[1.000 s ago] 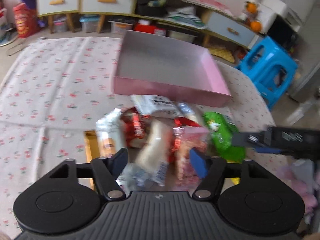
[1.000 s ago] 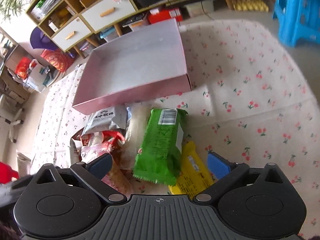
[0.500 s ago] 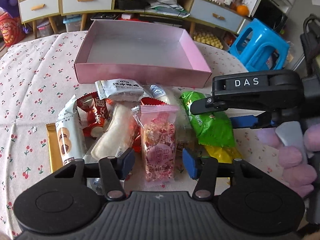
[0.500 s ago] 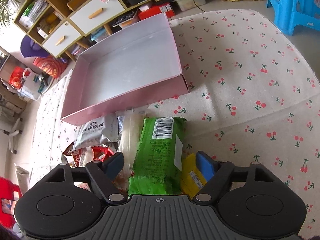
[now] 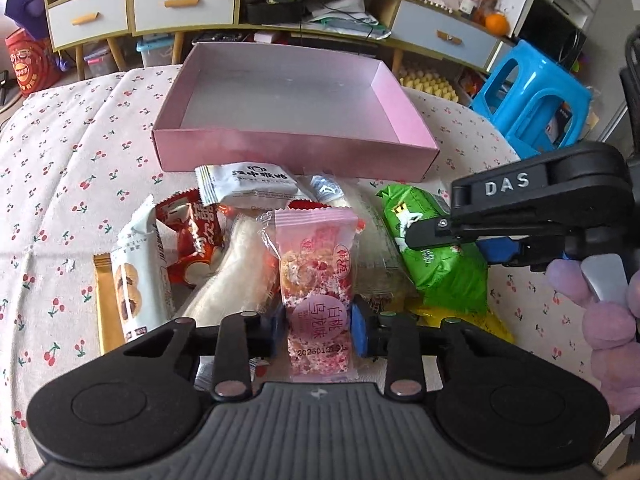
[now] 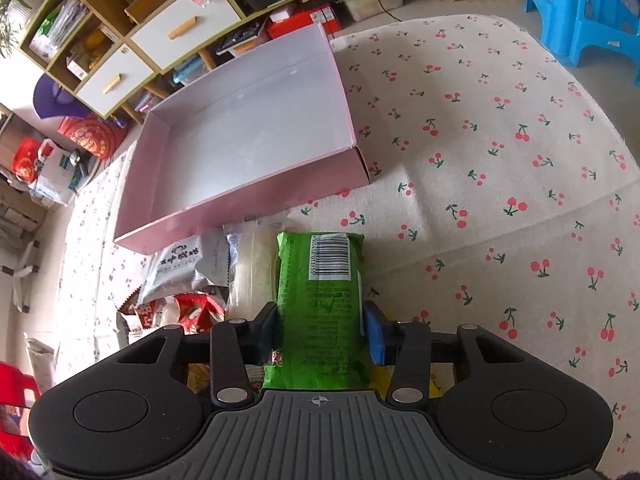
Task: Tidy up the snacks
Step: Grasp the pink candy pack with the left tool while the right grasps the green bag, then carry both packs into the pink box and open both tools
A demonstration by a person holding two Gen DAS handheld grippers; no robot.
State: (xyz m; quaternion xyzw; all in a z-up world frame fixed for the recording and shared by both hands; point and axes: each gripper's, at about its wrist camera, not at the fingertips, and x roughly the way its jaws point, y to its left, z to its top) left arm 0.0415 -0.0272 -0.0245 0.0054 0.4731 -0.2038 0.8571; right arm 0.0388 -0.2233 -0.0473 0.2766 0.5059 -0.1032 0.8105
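pink packet: the pink packet (image 5: pixel 318 276) lies at lower centre of the left wrist view, on top of the snack pile, its long axis running up the frame, in line with the fingers.
left gripper: the left gripper (image 5: pixel 318 326) straddles the packet's near end; its jaws have just been closing and the blue pads now appear to press on both long edges, so it reads as clamped on the packet, which still lies on the pile.
green packet: the green packet (image 6: pixel 322 304) sits at lower centre of the right wrist view, barcode end toward the top of the frame, long axis also along the fingers.
right gripper: the right gripper (image 6: pixel 322 330) has just been closing too; its pads touch the packet's two long sides near the near end, a grasp as far as the view shows.
box: the pink box (image 5: pixel 280 152) stands empty, directly beyond the pile toward the top of both frames, its near wall just behind the far snacks.
key relation: each packet points lengthwise at the box, so the likely carry is straight ahead and over the near wall.
nearer hand: neither is clearly nearer; in the left wrist view the right gripper comes in from the right edge, close beside the left one, so a clash is possible if both lift together.
rest of pile: a white packet (image 5: pixel 250 184) lies just before the box wall; the cloth (image 6: pixel 500 200) at right of the right view is bare.
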